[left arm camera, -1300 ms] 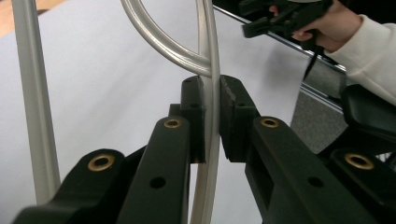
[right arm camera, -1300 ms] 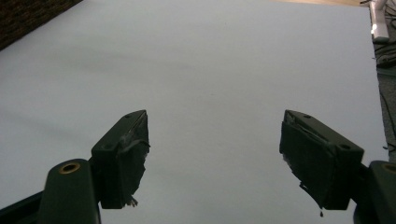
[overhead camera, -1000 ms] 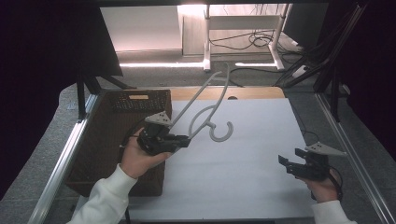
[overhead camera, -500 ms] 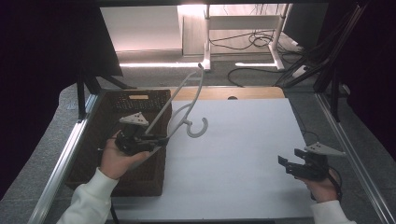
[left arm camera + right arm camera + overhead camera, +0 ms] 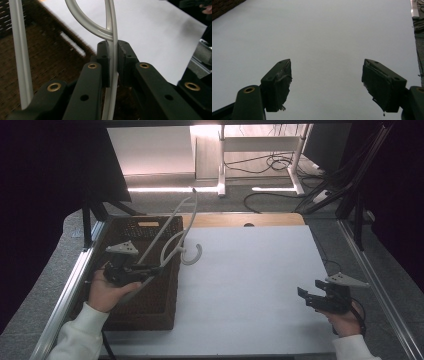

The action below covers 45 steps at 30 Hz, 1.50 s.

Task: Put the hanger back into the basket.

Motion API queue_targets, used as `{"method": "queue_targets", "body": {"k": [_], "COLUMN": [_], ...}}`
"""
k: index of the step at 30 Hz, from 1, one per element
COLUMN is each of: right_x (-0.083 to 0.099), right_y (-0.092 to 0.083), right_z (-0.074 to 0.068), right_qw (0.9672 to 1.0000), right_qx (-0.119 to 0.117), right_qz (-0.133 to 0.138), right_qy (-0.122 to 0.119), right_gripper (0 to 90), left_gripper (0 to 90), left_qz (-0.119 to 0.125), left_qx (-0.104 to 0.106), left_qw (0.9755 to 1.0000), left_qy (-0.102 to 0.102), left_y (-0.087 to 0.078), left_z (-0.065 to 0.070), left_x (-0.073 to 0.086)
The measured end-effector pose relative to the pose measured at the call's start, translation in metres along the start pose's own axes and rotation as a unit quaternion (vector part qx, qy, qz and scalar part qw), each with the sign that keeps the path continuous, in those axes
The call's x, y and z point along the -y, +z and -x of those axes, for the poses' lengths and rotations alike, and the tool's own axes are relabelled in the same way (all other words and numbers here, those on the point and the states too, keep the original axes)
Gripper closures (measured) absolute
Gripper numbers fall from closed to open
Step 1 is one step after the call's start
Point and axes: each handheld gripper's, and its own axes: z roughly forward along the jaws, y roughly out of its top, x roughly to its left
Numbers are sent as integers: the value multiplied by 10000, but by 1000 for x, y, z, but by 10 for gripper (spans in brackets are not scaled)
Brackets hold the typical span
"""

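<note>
The left gripper (image 5: 113, 62) has its jaws pinched tight on the thin bar of a pale plastic clothes hanger (image 5: 88, 21), the rod running straight down through the narrow gap between the two pads. In the high view the same left gripper (image 5: 150, 269) sits over the near part of a dark woven basket (image 5: 150, 312) at the left side of the table, and the clothes hanger (image 5: 172, 232) rises from it at a slant, its hook curling out just over the edge of the white table sheet (image 5: 250, 285). The hanger is held clear in the air, above the basket rather than resting in it.

The right gripper (image 5: 325, 85) has its jaws spread wide with nothing between them — bare white sheet lies ahead of it. From above, the right gripper (image 5: 320, 299) waits near the table's front right corner, well apart from the hanger and the basket.

As I judge it, the pick-up is done and the carry is under way; what remains is lowering the hanger into the basket and letting go — the right hand has no part yet.
</note>
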Motion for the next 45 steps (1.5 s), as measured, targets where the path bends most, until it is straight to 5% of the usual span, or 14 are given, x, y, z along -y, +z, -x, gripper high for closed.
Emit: {"method": "queue_targets", "body": {"k": [10, 19, 27, 35, 41, 45], "right_x": [0, 1, 1, 1, 1, 2], "right_y": [1, 3, 3, 3, 3, 4], "right_z": [-1, -2, -2, -1, -1, -1], "right_qw": [10000, 10000, 10000, 10000, 10000, 10000], "right_qx": [13, 9, 12, 17, 13, 12], "right_qz": [-31, -55, -55, -74, -70, -94], "right_qy": [-7, -20, -17, -22, -37, -15], "right_gripper": [247, 246, 246, 246, 246, 246], "left_gripper": [814, 816, 816, 812, 795, 703], "left_qz": [-83, -175, -332, -794, -1007, -1007], "left_qx": [-245, -530, -478, -243, -219, -282], "left_qw": [9995, 9982, 9982, 9965, 9944, 9939], "left_qy": [-196, -219, -170, -80, -222, -349], "left_y": [-19, -27, -23, -9, -1, -4], "left_z": [-31, -44, -51, -58, -61, -66], "left_x": [28, 46, 54, 62, 63, 64]}}
